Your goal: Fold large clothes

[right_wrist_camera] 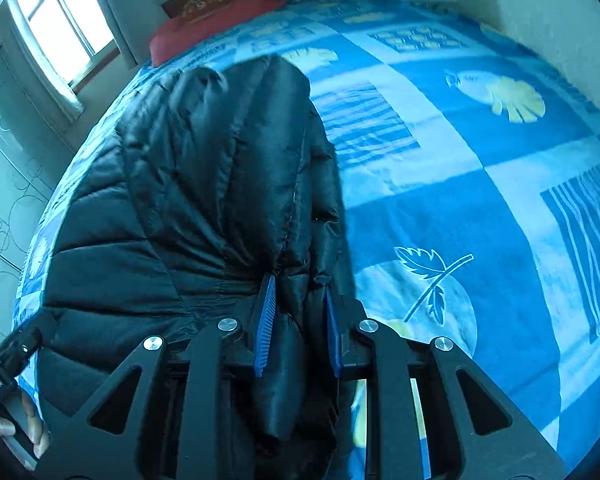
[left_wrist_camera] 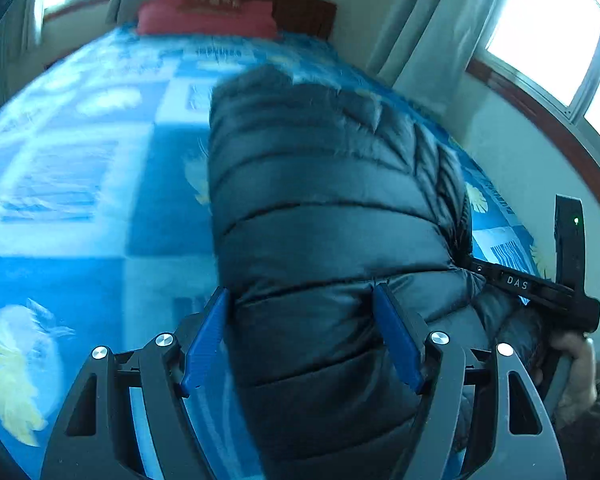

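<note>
On the right tool, white "DAS" lettering beside black jacket.

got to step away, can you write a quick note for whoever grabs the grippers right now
Left gripper: open, its fingers straddling the near end of the black puffer jacket.
Right gripper: shut on a bunched jacket edge.
The jacket lies lengthwise on the blue patterned bedspread, narrowed into a long strip, red pillow at the far end.
Done: sides seem folded in.
Left: probably fold it end to end, then smooth.
</note>
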The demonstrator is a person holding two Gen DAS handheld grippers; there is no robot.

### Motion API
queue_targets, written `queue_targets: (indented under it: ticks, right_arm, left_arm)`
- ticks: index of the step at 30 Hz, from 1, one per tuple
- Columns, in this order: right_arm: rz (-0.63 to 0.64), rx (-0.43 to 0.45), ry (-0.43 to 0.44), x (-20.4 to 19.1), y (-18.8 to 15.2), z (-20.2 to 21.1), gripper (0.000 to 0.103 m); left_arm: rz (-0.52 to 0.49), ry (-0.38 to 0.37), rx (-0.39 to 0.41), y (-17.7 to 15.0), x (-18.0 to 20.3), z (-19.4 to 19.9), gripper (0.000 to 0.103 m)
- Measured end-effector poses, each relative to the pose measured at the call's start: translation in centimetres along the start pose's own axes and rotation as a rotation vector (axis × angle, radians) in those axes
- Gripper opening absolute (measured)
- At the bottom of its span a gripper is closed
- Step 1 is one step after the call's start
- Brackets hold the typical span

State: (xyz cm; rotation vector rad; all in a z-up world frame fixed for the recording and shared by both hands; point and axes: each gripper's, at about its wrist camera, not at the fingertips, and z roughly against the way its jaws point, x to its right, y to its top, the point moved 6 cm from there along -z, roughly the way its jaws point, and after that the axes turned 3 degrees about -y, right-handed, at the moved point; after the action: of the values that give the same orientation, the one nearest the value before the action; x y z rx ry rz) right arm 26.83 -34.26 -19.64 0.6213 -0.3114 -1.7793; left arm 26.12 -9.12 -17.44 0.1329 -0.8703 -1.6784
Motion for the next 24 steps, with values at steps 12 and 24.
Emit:
queue_targets:
  ticks: [12, 24]
  right_arm:
    - [-0.041, 0.039, -0.028, 1.5, -0.1, 1.4, 0.048]
    - [0.122, 0.167, 0.038, -4.8, -2.7, 11.8, 0.024]
  left_arm:
    - [-0.012, 0.016, 0.009, -0.6, -0.3, -0.7, 0.072]
    - [0.007, -0.015, 0.107, -1.0, 0.0, 5.0, 0.072]
